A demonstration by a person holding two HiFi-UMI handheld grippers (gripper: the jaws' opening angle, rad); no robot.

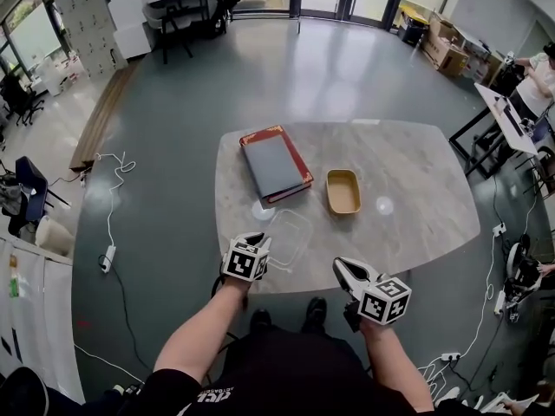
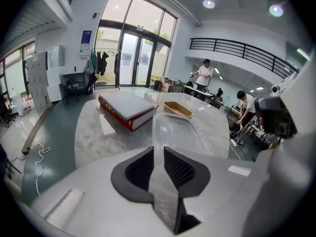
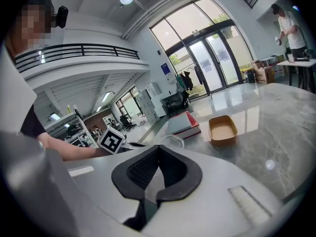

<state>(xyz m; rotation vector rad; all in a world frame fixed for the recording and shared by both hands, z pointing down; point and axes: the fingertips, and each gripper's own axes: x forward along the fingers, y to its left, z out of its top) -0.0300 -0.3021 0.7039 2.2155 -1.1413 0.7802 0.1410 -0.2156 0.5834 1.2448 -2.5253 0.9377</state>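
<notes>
Head view, with both gripper views. The left tool [image 1: 256,237] is held at the near edge of the marble worktop [image 1: 416,180]. It is shown clenched on the near rim of a clear plastic lid [image 1: 290,237]. In the left gripper view the thin rim of the lid [image 2: 177,132] is seen pinched between the jaws of the tool [image 2: 158,149], and the rest of the lid is extended away toward 12 o'clock over the worktop. A red-edged hardback book [image 1: 275,165] with a grey cover is laid flat at 12 o'clock from the lid, just beyond it. A shallow brown tray [image 1: 343,191] is placed at 2 o'clock from the lid, beside the book but apart from it. The right tool [image 1: 340,265] is held off the worktop's near edge, at 4 o'clock from the lid. In the right gripper view its jaws [image 3: 158,149] are seen closed together at the tips, with nothing gripped between them.
</notes>
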